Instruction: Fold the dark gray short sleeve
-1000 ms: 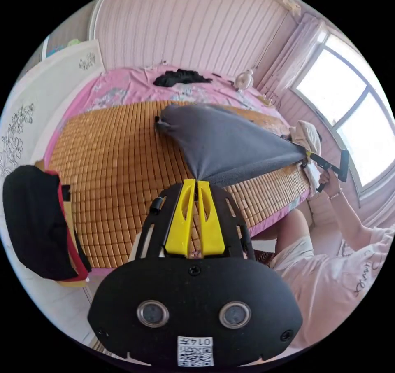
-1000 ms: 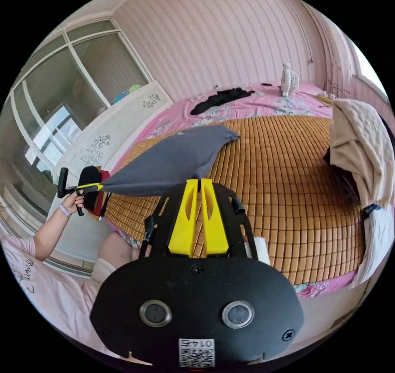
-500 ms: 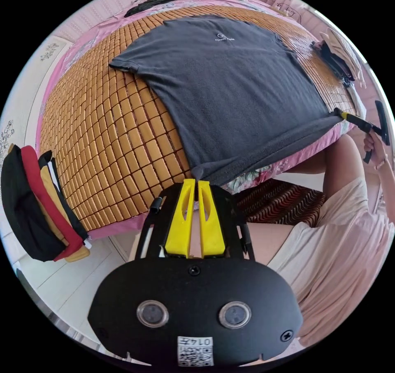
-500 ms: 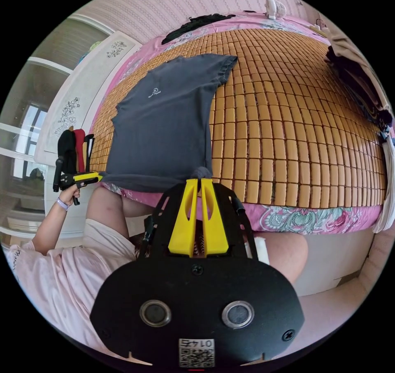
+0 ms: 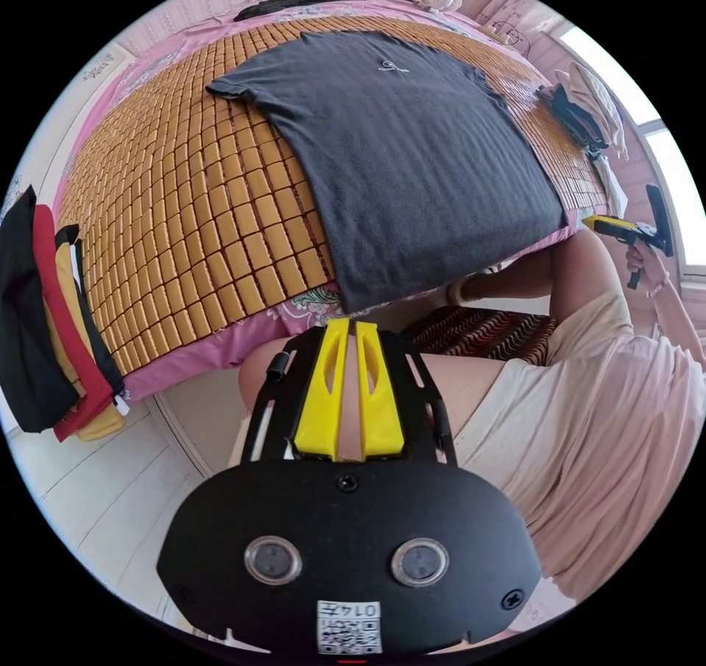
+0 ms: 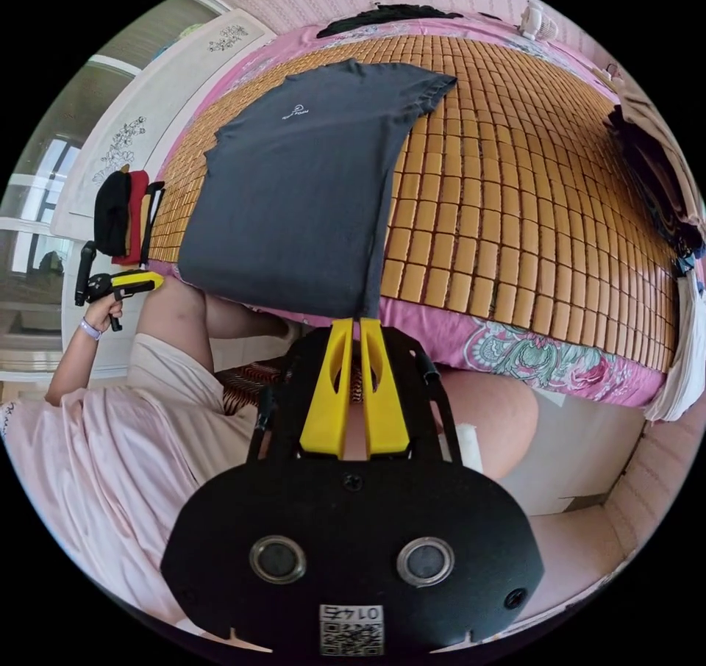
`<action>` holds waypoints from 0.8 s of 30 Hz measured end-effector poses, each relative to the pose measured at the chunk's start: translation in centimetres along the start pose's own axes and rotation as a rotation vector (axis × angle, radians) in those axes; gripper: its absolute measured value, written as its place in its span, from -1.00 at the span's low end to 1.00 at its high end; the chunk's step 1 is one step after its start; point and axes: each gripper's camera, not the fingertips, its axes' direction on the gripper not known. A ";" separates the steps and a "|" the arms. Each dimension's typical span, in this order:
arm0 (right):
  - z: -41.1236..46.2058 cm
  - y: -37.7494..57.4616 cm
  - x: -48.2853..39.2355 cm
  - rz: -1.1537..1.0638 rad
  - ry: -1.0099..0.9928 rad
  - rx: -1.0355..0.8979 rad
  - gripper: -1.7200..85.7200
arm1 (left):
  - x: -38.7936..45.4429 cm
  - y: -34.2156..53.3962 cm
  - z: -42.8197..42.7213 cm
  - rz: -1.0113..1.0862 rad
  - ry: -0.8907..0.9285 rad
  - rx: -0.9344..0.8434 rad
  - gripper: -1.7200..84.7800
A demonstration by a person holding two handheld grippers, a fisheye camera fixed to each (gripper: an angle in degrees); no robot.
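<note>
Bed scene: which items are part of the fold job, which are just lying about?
Job: dark gray shirt, spread flat on the bamboo mat; left claw; right claw.
Lying about: clothes stack, black garment, fan, clothes pile.

Dark gray short sleeve (image 5: 412, 159) flat on bamboo mat (image 5: 184, 203), left gripper (image 5: 351, 324) empty

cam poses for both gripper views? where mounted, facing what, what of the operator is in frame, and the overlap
Left gripper view: rides behind the left gripper, off the bed's near edge, facing the dark gray shirt flat on the bamboo mat; lap, torso and right gripper at right.
Right gripper view: behind the right gripper, same edge, facing the shirt's other hem corner; torso and left gripper at left.
Shared: shirt, mat, folded stack.
</note>
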 end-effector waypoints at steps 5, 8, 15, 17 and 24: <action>2.3 -1.3 -1.2 0.028 0.065 -0.003 -0.77 | 2.0 -1.9 0.8 -0.002 -0.029 0.006 -0.92; 4.6 -2.3 -2.2 0.032 0.085 -0.077 -0.76 | 2.9 -3.6 2.1 -0.030 -0.039 -0.003 -0.90; 6.3 -2.4 -3.6 -0.006 0.209 -0.088 -0.92 | 4.0 -4.9 4.6 -0.071 -0.036 -0.046 -0.96; 6.8 -2.3 -3.8 -0.010 0.217 -0.088 -0.93 | 4.2 -4.8 4.7 -0.074 -0.028 -0.047 -0.97; 8.3 -2.2 -5.9 -0.088 0.328 -0.117 -0.93 | 6.8 -4.3 5.3 -0.043 -0.115 -0.050 -0.97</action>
